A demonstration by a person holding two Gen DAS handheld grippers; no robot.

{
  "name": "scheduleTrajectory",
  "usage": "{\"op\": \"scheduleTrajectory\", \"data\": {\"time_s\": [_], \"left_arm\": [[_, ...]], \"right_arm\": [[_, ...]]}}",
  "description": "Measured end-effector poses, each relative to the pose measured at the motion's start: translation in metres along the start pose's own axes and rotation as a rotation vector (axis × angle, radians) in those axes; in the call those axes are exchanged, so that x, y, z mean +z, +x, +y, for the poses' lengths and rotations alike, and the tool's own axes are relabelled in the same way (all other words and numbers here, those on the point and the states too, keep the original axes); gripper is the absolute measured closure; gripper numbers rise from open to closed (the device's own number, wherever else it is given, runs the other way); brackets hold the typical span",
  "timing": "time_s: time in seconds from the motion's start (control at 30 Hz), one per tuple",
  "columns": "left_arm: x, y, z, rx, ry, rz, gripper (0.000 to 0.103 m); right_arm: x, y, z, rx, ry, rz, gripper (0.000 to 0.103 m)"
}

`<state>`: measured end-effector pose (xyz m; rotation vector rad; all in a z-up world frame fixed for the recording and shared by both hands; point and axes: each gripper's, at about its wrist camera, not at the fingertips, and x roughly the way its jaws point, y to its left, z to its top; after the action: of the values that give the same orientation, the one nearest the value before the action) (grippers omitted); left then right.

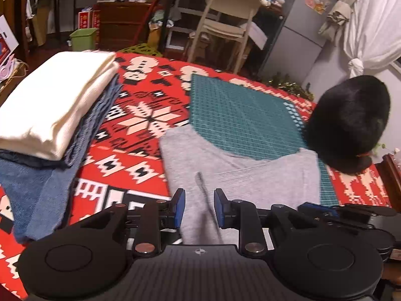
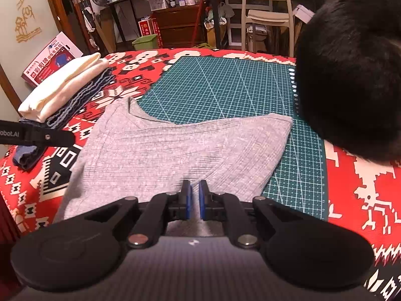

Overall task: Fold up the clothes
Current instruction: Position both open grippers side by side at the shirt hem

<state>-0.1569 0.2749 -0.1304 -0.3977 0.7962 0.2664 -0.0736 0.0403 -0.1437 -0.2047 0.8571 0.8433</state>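
A grey ribbed garment (image 1: 238, 175) lies partly on the green cutting mat (image 1: 238, 115) and partly on the red patterned cover (image 1: 140, 125). My left gripper (image 1: 199, 208) is open over the garment's near left part, with a raised crease running between its blue pads. In the right wrist view the same garment (image 2: 175, 145) rises towards my right gripper (image 2: 195, 200), whose pads stand almost together with grey cloth pinched at the near edge. A folded stack sits to the left, a cream piece (image 1: 55, 105) on top of blue ones (image 1: 37, 188).
A black furry animal (image 1: 348, 123) sits on the mat's right edge, close to the garment's right corner; it also fills the upper right (image 2: 351, 75). Beyond the table stand a pale chair (image 2: 265, 12), a green bin (image 1: 82, 39) and cluttered shelves (image 2: 173, 7).
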Motion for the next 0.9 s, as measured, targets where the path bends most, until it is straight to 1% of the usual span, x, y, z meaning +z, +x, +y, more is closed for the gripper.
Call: {"op": "scheduleTrajectory", "data": {"time_s": [0.07, 0.17, 0.23, 0.3, 0.4, 0.47, 0.53, 0.6, 0.73, 0.8, 0.9], "left_arm": [[0.001, -0.001, -0.008, -0.029, 0.009, -0.006, 0.079], [0.001, 0.001, -0.02, -0.085, 0.026, -0.007, 0.079], [-0.001, 0.005, -0.028, -0.119, 0.044, 0.007, 0.079], [-0.005, 0.013, -0.035, -0.145, 0.066, 0.041, 0.079], [-0.016, 0.026, -0.04, -0.162, 0.093, 0.104, 0.08], [-0.02, 0.028, -0.04, -0.157, 0.102, 0.123, 0.08], [-0.022, 0.027, -0.039, -0.145, 0.108, 0.128, 0.084], [-0.025, 0.027, -0.038, -0.132, 0.113, 0.134, 0.084], [-0.028, 0.022, -0.036, -0.105, 0.113, 0.14, 0.084], [-0.028, 0.014, -0.038, -0.115, 0.116, 0.126, 0.084], [-0.032, 0.009, -0.045, -0.128, 0.148, 0.118, 0.084]], "right_arm": [[0.002, -0.006, 0.004, 0.021, -0.009, -0.018, 0.095], [0.003, -0.009, 0.007, 0.02, -0.012, -0.022, 0.095], [0.003, -0.008, 0.008, 0.019, -0.009, -0.016, 0.095], [0.0, -0.002, 0.009, 0.021, -0.007, 0.008, 0.095], [-0.005, 0.004, 0.013, 0.032, -0.012, 0.022, 0.095], [-0.006, 0.005, 0.018, 0.035, -0.025, 0.026, 0.093], [-0.007, 0.004, 0.024, 0.043, -0.041, 0.027, 0.092], [-0.006, 0.0, 0.028, 0.059, -0.044, 0.024, 0.092], [-0.006, -0.013, 0.034, 0.062, -0.062, 0.021, 0.092], [-0.009, -0.023, 0.035, 0.061, -0.081, 0.018, 0.092], [-0.015, -0.029, 0.033, 0.053, -0.094, 0.033, 0.092]]}}
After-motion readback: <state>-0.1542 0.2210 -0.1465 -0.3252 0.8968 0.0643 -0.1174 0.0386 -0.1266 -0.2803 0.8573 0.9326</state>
